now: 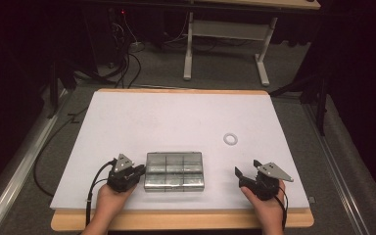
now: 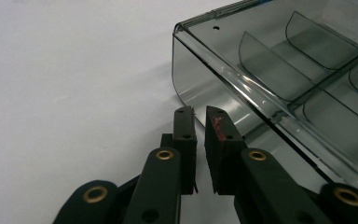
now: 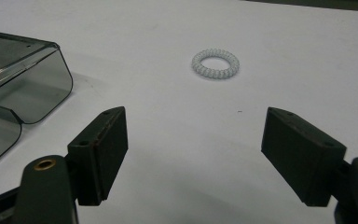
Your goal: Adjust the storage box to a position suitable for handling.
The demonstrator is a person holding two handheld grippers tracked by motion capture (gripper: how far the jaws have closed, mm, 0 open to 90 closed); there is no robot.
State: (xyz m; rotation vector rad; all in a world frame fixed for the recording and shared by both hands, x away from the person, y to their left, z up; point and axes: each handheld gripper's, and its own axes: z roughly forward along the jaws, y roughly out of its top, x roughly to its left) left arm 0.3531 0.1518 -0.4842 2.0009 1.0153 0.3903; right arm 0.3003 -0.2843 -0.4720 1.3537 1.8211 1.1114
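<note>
A clear plastic compartment box (image 1: 175, 170) with its lid down lies near the front middle of the white board (image 1: 176, 117). My left gripper (image 1: 138, 171) sits at the box's left end, jaws shut with only a thin slit and nothing between them; in the left gripper view its tips (image 2: 199, 116) point at the box's near corner (image 2: 205, 84). My right gripper (image 1: 247, 168) rests to the right of the box, open wide and empty. In the right gripper view (image 3: 193, 123), a small white coiled ring (image 3: 215, 63) lies ahead on the board, and the box's end (image 3: 23, 79) is at the left. The ring (image 1: 230, 139) lies right of centre.
The white board lies on a wooden table (image 1: 176, 220) whose front edge is just below the hands. Beyond the table are carpet, black cables (image 1: 122, 63) at the back left and the white legs of another desk (image 1: 225, 44).
</note>
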